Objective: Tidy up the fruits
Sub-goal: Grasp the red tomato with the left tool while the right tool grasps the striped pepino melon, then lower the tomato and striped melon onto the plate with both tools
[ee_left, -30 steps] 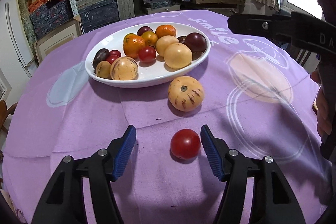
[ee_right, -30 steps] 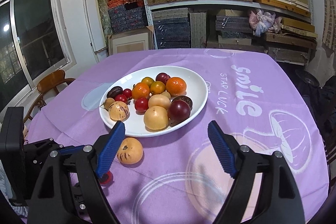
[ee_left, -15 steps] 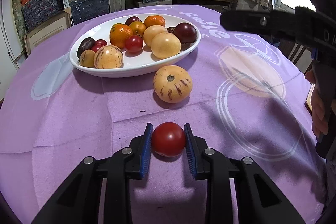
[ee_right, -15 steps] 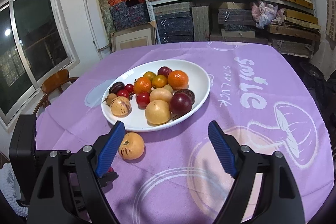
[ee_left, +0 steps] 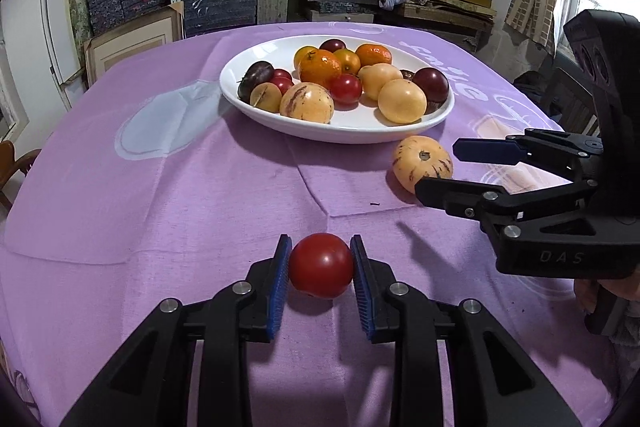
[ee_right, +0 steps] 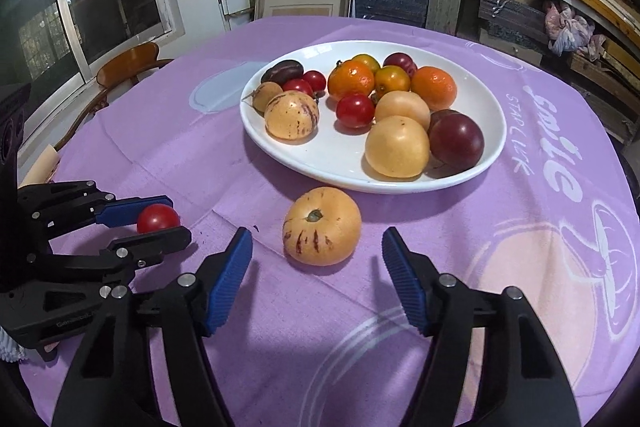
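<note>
now left tool (ee_left: 321,265) clamping red tomato (ee_left: 321,264), right tool (ee_right: 316,259) closing, apparently short of striped melon (ee_right: 321,225)

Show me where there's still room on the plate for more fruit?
The white plate is bare along its near rim and its right side, beyond the dark plum. Its left and middle are crowded with fruit.

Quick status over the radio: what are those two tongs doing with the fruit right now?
Left tongs shut on red tomato. Right tongs closing around striped yellow fruit, pads not touching yet. White plate of fruit just beyond, path clear.
</note>
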`<state>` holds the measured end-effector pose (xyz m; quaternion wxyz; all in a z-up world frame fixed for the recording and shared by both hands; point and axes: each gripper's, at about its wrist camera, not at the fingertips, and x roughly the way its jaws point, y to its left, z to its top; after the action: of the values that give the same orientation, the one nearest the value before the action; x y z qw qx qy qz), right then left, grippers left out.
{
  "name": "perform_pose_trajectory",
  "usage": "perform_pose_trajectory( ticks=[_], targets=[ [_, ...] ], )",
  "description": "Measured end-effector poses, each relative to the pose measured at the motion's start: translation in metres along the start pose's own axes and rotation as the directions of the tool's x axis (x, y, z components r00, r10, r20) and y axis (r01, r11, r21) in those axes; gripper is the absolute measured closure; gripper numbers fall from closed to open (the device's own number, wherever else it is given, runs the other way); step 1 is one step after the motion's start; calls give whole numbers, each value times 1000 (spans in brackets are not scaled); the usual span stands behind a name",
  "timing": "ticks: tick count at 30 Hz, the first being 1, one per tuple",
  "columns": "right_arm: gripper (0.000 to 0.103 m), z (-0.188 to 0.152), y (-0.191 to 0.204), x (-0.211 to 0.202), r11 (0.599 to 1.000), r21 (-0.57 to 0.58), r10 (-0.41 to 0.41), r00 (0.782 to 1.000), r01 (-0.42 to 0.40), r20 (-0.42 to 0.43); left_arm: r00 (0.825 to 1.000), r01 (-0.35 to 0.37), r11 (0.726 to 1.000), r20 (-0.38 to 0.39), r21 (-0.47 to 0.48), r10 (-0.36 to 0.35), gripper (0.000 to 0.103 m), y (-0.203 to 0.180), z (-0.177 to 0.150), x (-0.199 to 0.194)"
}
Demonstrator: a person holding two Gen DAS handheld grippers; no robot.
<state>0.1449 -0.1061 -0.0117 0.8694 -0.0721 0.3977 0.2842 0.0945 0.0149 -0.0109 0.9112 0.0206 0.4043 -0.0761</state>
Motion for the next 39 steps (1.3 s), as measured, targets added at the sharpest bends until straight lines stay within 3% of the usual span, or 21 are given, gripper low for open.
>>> perform_pose_trajectory(
  ticks=[10, 16, 24, 30, 33, 39],
  targets=[
    [58, 6, -1, 18, 999, 2, -37, 999, 37, -21, 1000, 1, 1000, -3, -4, -1, 73, 4, -2, 0],
    [59, 4, 0, 19, 998, -11, -54, 998, 54, -10, 1000, -25, 1000, -4, 0, 25, 73, 2, 0, 3],
    [59, 5, -7, -19, 999, 35, -9, 998, 6, 67, 997, -71, 997, 31, 0, 71, 73, 3, 11, -3],
    [59, 37, -29, -51, 995, 83, -60, 985, 47, 159, 991, -99, 995, 93, 15, 97, 73, -2, 61, -4],
    [59, 65, -45, -42, 990, 108, -108, 981, 91, 164, 987, -119, 993, 109, -4, 118, 73, -1, 96, 12],
    [59, 98, -63, -14, 985, 138, -125, 980, 103, 155, 990, -113, 992, 73, -53, 117, 73, 7, 143, 49]
  ],
)
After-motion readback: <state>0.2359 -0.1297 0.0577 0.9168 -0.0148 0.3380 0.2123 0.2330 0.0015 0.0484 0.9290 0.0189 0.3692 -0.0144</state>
